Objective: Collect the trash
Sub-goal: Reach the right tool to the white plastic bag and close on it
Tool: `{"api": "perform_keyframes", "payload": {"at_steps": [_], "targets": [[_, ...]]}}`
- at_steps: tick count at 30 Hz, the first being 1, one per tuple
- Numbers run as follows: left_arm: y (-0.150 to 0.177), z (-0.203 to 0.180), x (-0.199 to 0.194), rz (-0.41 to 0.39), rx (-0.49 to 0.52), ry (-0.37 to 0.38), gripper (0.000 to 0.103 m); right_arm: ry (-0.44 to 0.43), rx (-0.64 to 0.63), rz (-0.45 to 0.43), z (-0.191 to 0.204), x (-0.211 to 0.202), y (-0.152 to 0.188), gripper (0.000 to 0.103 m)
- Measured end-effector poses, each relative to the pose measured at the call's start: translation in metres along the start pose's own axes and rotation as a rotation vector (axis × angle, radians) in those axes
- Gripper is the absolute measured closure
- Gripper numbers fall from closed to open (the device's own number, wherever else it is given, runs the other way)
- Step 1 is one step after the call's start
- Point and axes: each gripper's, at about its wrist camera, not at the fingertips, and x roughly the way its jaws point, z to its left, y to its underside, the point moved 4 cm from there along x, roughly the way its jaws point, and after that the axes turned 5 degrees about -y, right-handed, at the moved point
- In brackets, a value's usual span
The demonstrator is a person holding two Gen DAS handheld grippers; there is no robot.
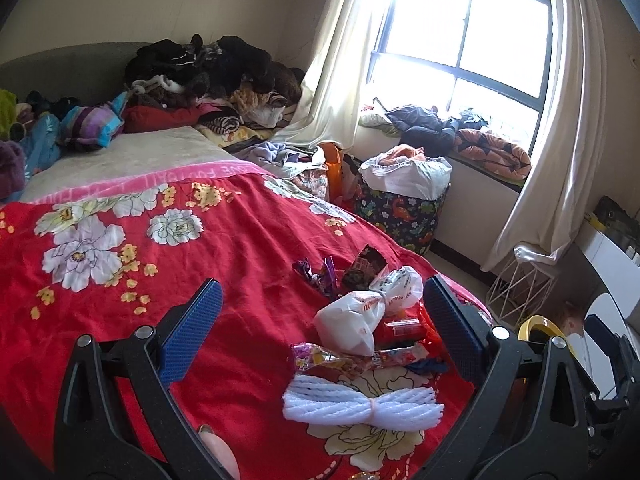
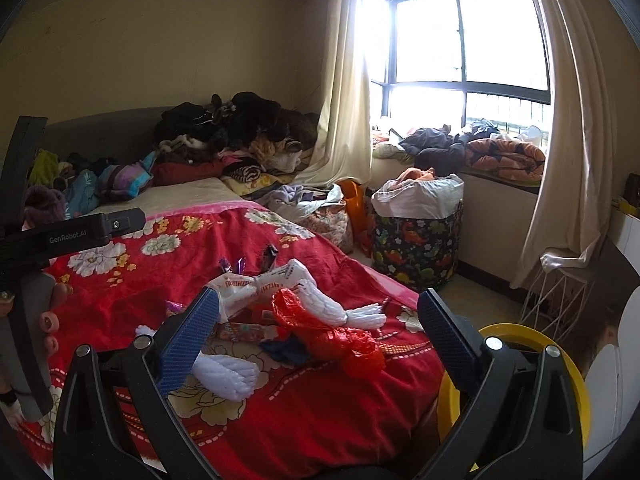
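Your left gripper [image 1: 322, 332] is spread wide, nothing pinched, blue pads [image 1: 192, 330] either side of the trash pile on the red bedspread [image 1: 120, 280]. Between the pads: white knotted bag [image 1: 368, 312], red wrappers [image 1: 402, 328] just right of it, candy wrapper [image 1: 344, 358] lying across in front, white foam net [image 1: 362, 404] nearest you. Purple wrappers [image 1: 316, 274] and a dark snack packet [image 1: 362, 270] sit just beyond the bag. All resting on the spread, none touched by the pads.

Your right gripper [image 2: 318, 334] is also spread wide, empty. Between its pads [image 2: 188, 340] you see the same pile from the other side: white bag [image 2: 264, 286], red plastic bag [image 2: 328, 332] crumpled near the bed edge, foam net [image 2: 224, 374] partly behind the left pad, 2nd foam piece [image 2: 360, 312] beyond the red bag, purple wrappers [image 2: 236, 266] further back. The left gripper body [image 2: 60, 236] shows at the left edge w/ your fingers [image 2: 50, 322] round its handle.

Yellow bin [image 2: 560, 360] is on the floor right of the bed, behind the right pad; only its rim shows in the left view [image 1: 538, 326]. Further out: clothes heap [image 1: 212, 68] at the headboard, patterned hamper [image 1: 400, 208] w/ white liner by the window [image 1: 464, 36], wire basket [image 1: 520, 284] under the curtain [image 1: 560, 152].
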Motion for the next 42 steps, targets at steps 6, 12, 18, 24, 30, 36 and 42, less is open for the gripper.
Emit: {"api": "perform_keyframes", "payload": {"at_steps": [6,12,18,24,30,36,42], "targets": [[-0.005,-0.006,0.02,0.021,0.018,0.028,0.011,-0.018,-0.004,0.029,-0.004,0.025,-0.006,0.006],[-0.01,-0.021,0.046,0.072,0.044,0.095,0.011,-0.007,-0.004,0.076,-0.018,0.051,-0.004,0.009],[-0.008,-0.032,0.075,0.158,0.075,0.145,0.011,-0.026,0.014,0.167,-0.032,0.086,0.003,0.023],[0.002,-0.036,0.109,0.268,0.097,0.15,0.011,-0.081,0.058,0.275,-0.035,0.122,0.012,0.034],[0.016,-0.032,0.135,0.37,0.098,0.149,0.011,-0.099,0.079,0.357,-0.036,0.147,0.017,0.04],[0.028,-0.031,0.152,0.443,0.082,0.166,0.011,-0.108,0.093,0.421,-0.038,0.161,0.026,0.072],[0.039,-0.033,0.16,0.501,0.087,0.185,0.037,-0.142,0.116,0.388,-0.04,0.156,0.021,0.09]]}}
